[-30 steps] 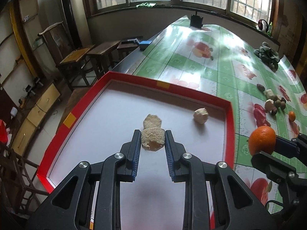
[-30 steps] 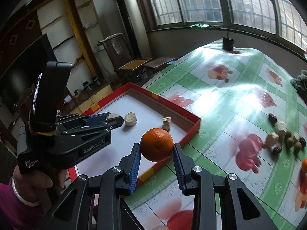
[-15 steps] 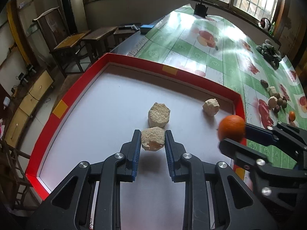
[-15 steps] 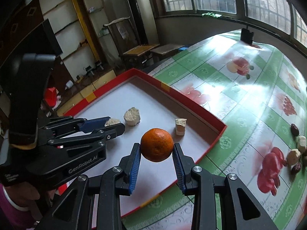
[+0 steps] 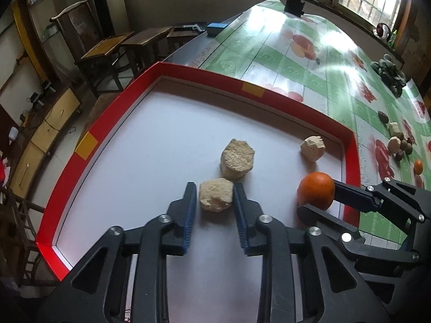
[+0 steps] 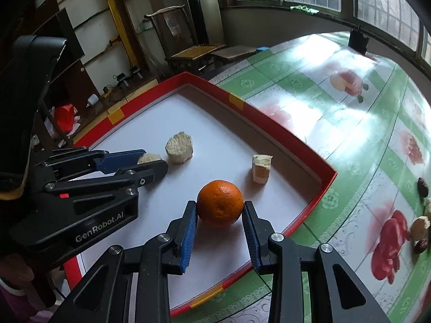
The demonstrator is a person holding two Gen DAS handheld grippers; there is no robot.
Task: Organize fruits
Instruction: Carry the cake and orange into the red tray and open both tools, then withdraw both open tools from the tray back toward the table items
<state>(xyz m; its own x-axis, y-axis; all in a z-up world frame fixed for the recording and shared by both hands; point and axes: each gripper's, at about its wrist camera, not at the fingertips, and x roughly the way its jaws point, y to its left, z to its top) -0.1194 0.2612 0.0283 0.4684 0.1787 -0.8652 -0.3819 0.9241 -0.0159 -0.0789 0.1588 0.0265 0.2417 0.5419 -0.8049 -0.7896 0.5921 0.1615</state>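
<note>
Mid-task, placing stage. Red-rimmed shallow cardboard tray with white floor point(image 5: 293, 99) already holding two pale beige rough-cut chunks: one hexagonal point(image 5: 237, 158) near centre, one smaller point(image 5: 312, 148) toward 2 o'clock by the rim.

Left gripper point(image 5: 215, 197) low over tray floor, jaws narrow around a third pale beige chunk point(image 5: 216, 194); left pad seemingly a sliver off it, so clamped or just freed: cannot tell. Chunk apparently resting on floor, just beside the hexagonal one at its 7 o'clock.

Right gripper point(image 6: 219, 211) inside tray, jaws closed on round orange mandarin point(image 6: 220, 202), low over the floor, contact unclear; release not yet done.

Left to do: small pile of brown and pale pieces point(image 5: 398, 145) plus a tiny orange fruit point(image 5: 418, 167) out on green fruit-print tablecloth point(image 5: 309, 62), at 3 o'clock of tray. Roughly halfway, by judgement.
</note>
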